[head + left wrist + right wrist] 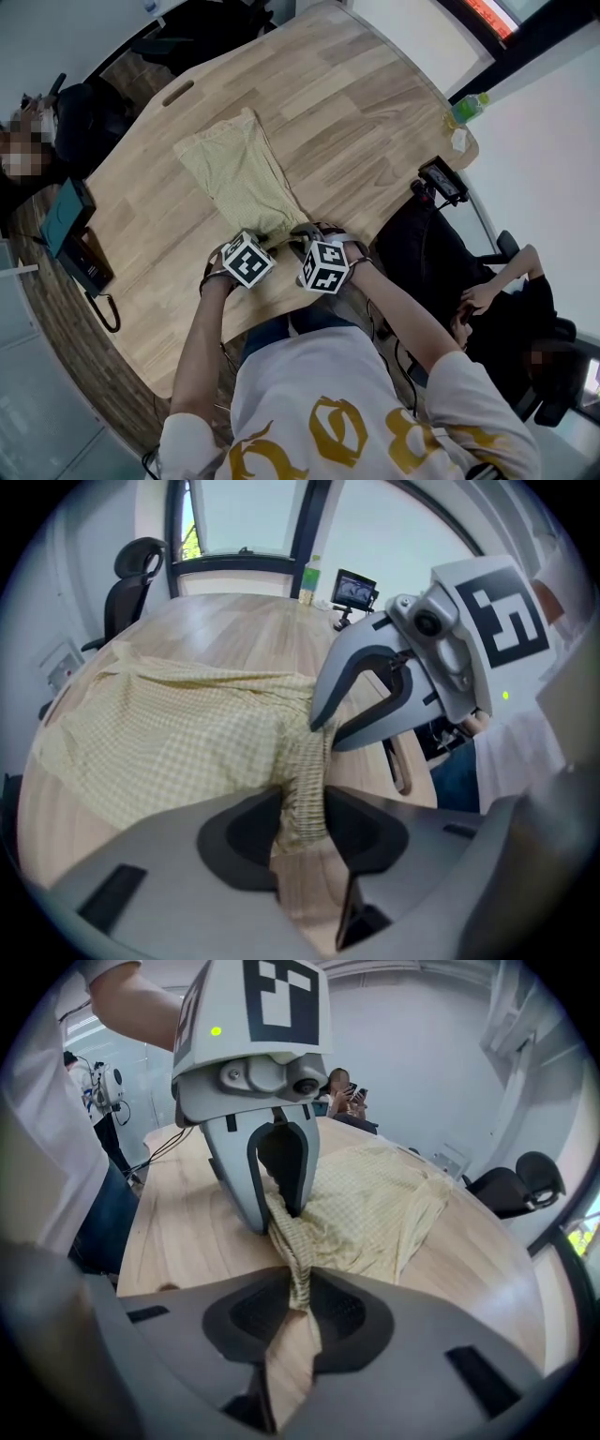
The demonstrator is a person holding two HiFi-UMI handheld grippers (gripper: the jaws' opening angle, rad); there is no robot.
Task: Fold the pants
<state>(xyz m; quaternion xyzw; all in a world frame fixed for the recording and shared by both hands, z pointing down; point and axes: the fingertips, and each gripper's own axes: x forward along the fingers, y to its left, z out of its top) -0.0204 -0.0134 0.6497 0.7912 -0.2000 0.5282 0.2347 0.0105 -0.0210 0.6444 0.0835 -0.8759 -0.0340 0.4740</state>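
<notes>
Pants (239, 178) lie spread on the wooden worktop (366, 122). Left claw (302, 819) and right claw (298, 1303) sit side by side, each clamped on the ribbed edge nearest the person

The head view looks steeply down on the whole bench (375, 103) from above. The left claw (302, 817) view and right claw (300, 1312) view sit low, close behind their jaws, facing each other; all share the pants (239, 178).

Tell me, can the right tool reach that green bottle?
Probably not: the green bottle stands at the table's far corner, while the right tool is clamped on the pants at the near edge.
</notes>
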